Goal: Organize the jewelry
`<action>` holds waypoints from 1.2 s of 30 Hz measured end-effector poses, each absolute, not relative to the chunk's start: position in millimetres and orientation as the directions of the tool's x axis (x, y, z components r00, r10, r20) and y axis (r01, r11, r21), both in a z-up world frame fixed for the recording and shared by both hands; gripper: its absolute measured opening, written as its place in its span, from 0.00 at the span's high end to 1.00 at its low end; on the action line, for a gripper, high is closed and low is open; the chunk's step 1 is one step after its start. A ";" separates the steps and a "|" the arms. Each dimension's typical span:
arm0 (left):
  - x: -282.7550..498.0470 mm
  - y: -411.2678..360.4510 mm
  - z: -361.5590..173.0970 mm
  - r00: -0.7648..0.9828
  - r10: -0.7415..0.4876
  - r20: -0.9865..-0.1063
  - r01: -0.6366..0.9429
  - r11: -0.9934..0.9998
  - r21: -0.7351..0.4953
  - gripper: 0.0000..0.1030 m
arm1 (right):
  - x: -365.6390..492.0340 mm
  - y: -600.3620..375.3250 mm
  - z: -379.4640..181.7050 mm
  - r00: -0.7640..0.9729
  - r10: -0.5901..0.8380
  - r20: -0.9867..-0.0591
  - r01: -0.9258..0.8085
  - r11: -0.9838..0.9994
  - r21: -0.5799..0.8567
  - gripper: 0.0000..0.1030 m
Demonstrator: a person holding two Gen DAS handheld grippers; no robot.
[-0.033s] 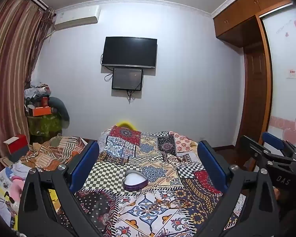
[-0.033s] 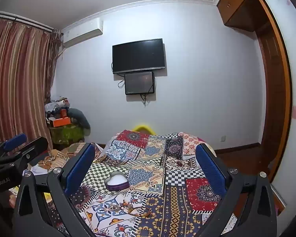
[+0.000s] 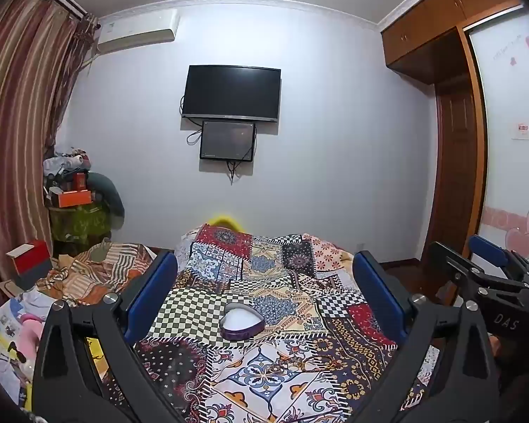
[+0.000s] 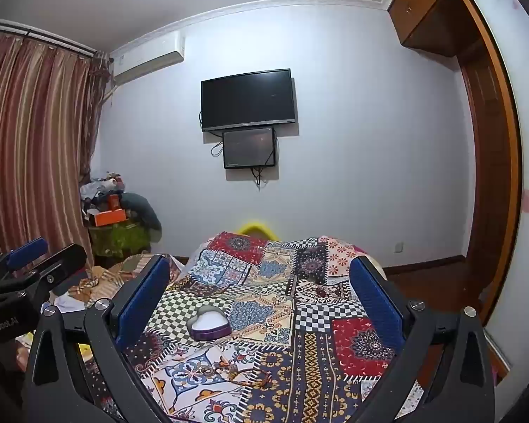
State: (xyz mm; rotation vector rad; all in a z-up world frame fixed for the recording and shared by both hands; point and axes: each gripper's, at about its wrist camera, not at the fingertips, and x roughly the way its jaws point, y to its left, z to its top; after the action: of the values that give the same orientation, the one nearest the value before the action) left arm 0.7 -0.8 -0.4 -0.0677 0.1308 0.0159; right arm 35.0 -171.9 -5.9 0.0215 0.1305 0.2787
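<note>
Both tools hang above the patchwork bedspread [image 3: 335, 320], held level and facing the far wall. The left gripper [image 3: 264, 292] has its blue-padded fingers [image 3: 151, 292] spread wide with nothing between them. The right gripper [image 4: 261, 292] is likewise fully spread and holds nothing.

The heart-shaped jewelry box [image 3: 241, 324], purple-walled with a white interior and no lid on it, sits on the bedspread at lower centre of the left wrist view and left of centre in the right wrist view [image 4: 210, 324]. A tangle of jewelry [image 4: 236, 373] lies on the cloth just in front of the box, low in the frame; individual pieces cannot be made out.

A dark television [image 3: 231, 93] is at upper centre, striped curtains [image 3: 17, 141] at the left edge.
</note>
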 end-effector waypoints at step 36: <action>11.3 5.8 -11.7 0.980 0.024 -0.195 -0.040 0.996 -0.074 0.03 | 41.5 -175.7 -9.3 0.944 0.276 -0.182 -0.269 0.961 0.062 0.02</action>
State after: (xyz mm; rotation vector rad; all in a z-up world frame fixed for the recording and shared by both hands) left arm 11.3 5.8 -11.7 -0.0777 0.1953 0.0323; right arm 41.5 -175.7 -9.3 0.0361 0.1906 0.2778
